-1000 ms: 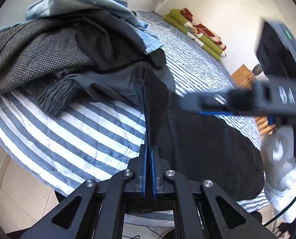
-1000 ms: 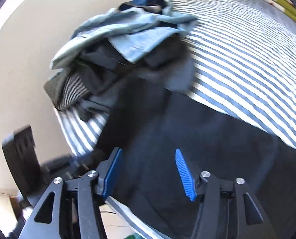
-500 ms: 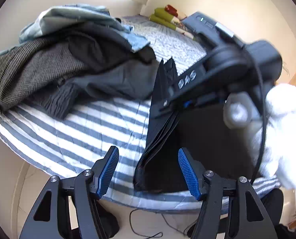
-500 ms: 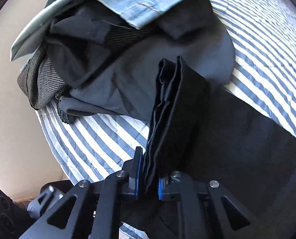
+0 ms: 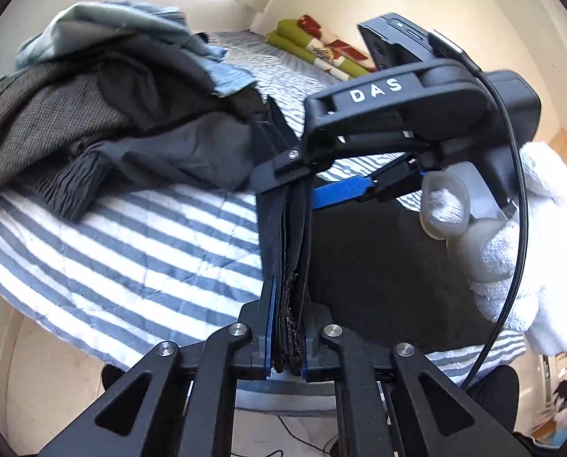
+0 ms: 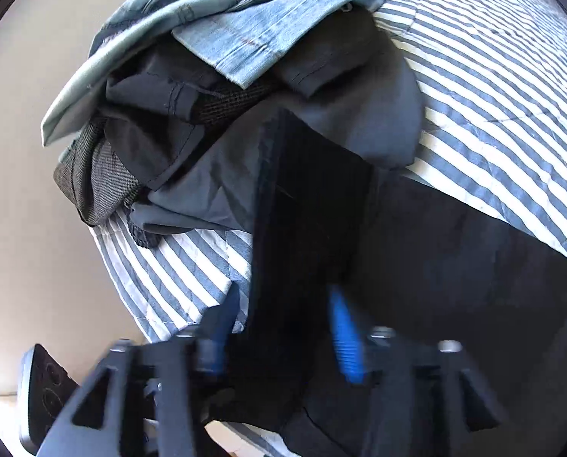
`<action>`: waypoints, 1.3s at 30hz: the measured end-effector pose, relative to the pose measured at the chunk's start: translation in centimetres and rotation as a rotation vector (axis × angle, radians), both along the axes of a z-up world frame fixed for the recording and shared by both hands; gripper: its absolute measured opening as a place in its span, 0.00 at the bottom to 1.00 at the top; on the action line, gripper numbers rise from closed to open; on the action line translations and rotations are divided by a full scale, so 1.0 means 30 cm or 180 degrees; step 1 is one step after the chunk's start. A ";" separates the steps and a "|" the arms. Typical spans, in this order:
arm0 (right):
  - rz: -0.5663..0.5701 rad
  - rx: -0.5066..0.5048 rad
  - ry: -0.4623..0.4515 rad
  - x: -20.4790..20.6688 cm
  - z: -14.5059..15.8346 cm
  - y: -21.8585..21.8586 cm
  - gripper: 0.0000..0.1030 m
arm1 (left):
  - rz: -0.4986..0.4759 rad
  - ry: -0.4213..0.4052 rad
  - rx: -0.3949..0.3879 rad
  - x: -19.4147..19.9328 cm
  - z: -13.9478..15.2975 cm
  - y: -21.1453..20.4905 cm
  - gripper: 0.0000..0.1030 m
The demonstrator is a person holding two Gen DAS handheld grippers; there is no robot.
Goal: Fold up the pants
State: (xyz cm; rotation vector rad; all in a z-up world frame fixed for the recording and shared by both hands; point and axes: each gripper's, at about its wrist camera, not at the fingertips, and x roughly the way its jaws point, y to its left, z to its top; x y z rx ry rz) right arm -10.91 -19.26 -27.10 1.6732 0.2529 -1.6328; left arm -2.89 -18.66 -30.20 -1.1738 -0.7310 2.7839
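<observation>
On the striped bed (image 5: 138, 251), the left tool (image 5: 286, 327) pinches the black pants' (image 5: 359, 266) layered fold while the right tool (image 6: 283, 327) has just spread apart.

Half a second ago our left gripper (image 5: 286, 327) stood open; it has just closed onto the black pants' (image 5: 289, 266) folded edge, while our right gripper (image 6: 283, 327) has just opened, releasing it.

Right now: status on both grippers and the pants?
Left gripper just closed, clamped on black pants edge. Right gripper just opened, pads astride the raised fold. Clothes pile lies close behind on the striped bed.
</observation>
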 end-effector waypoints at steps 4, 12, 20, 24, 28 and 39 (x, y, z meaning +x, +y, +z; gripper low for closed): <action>0.0025 -0.0029 -0.0043 0.007 0.044 0.012 0.56 | -0.0088 0.0065 -0.0043 -0.016 0.019 0.039 0.09; 0.0232 0.0187 0.0103 0.070 0.060 -0.010 0.07 | -0.0222 0.0095 -0.0139 -0.003 0.011 0.080 0.52; 0.0081 -0.0026 -0.0002 0.066 0.068 0.071 0.04 | -0.0135 -0.0157 0.0096 0.035 -0.069 0.006 0.51; 0.0014 -0.0087 -0.0047 0.056 0.059 0.105 0.04 | -0.0256 -0.0052 -0.0023 -0.011 -0.053 0.027 0.51; -0.0028 -0.0108 -0.0116 0.002 0.010 0.156 0.04 | -0.0273 -0.0107 -0.0002 -0.054 -0.056 0.045 0.34; 0.0133 -0.0142 -0.0159 0.030 0.002 0.037 0.46 | 0.0327 -0.0218 0.0616 -0.020 -0.188 -0.164 0.30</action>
